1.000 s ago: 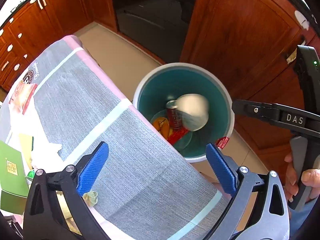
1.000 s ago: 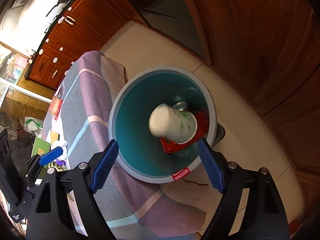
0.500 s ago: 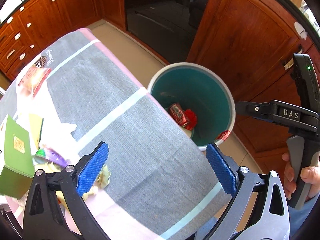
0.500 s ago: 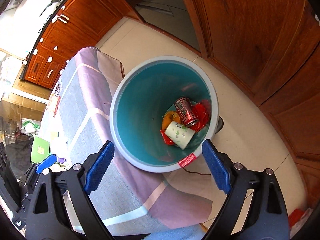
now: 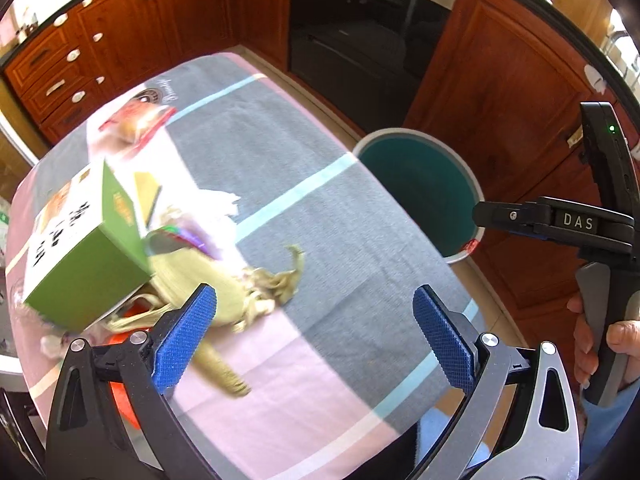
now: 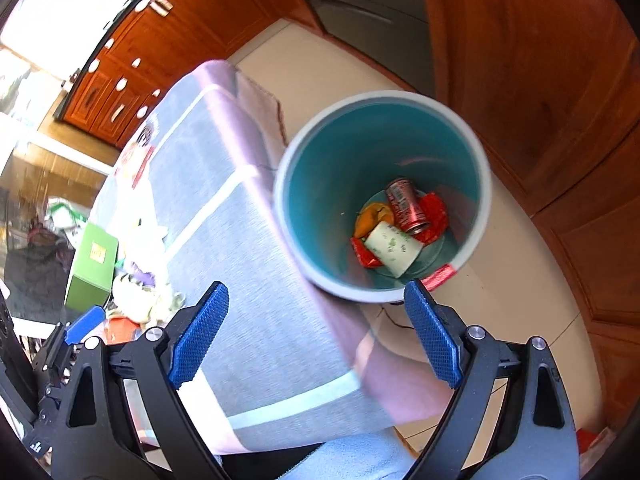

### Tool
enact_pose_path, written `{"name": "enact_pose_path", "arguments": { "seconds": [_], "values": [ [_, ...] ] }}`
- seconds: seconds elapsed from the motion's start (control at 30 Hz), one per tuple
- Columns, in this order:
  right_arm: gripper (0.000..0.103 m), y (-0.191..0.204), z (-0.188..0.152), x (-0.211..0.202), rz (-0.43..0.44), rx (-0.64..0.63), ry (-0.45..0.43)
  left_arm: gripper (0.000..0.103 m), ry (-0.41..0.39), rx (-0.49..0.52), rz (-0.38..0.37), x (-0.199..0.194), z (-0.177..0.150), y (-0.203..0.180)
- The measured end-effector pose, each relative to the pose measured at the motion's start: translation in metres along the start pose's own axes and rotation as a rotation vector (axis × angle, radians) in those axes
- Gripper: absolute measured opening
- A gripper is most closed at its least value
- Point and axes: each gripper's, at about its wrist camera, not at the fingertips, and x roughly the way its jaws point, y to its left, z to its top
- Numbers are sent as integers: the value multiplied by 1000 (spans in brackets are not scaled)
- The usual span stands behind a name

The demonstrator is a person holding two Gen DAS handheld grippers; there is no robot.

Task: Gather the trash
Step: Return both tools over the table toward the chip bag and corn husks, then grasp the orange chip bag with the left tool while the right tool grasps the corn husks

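A teal bin with a white rim point(image 6: 382, 288) stands on the floor beside the table and also shows in the left wrist view point(image 5: 464, 168). In it lie a white paper cup point(image 6: 394, 250), a red can point(image 6: 406, 204), a red wrapper point(image 6: 434, 216) and an orange peel point(image 6: 370, 218). My right gripper point(image 6: 316, 332) is open and empty above the table edge next to the bin. My left gripper point(image 5: 314, 336) is open and empty over the tablecloth, near corn husks point(image 5: 224, 292), a green box point(image 5: 86, 256) and white tissue point(image 5: 208, 204).
The table carries a grey and pink striped cloth point(image 5: 304, 208). A red snack packet point(image 5: 138, 120) lies at its far end. An orange object point(image 5: 120, 384) sits under my left fingers. Wooden cabinets point(image 5: 500, 80) and a dark oven point(image 5: 360, 24) surround the floor.
The white cup fell from the right gripper into the bin and now lies on the bottom. My left gripper swung left, away from the bin toward the trash on the table.
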Motion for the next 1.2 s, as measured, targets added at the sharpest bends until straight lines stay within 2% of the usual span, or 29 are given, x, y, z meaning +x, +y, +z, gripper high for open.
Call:
{"name": "enact_pose_path", "arguments": {
  "seconds": [0.37, 0.5, 0.63, 0.8, 1.07, 1.2],
  "values": [
    [85, 90, -20, 13, -9, -177, 45, 99, -48, -154, 68, -42, -47, 91],
    [85, 122, -31, 25, -8, -238, 78, 99, -34, -215, 96, -40, -72, 129],
    [85, 148, -43, 41, -10, -276, 108, 99, -3, -286, 82, -29, -96, 160],
    [85, 178, -51, 59, -7, -324, 135, 99, 16, -337, 41, -16, -109, 176],
    [85, 216, -54, 89, -6, -413, 161, 99, 24, -309, -8, 2, -100, 169],
    [85, 224, -53, 101, -4, -437, 157, 99, 46, -294, -6, 19, -92, 164]
  ]
}}
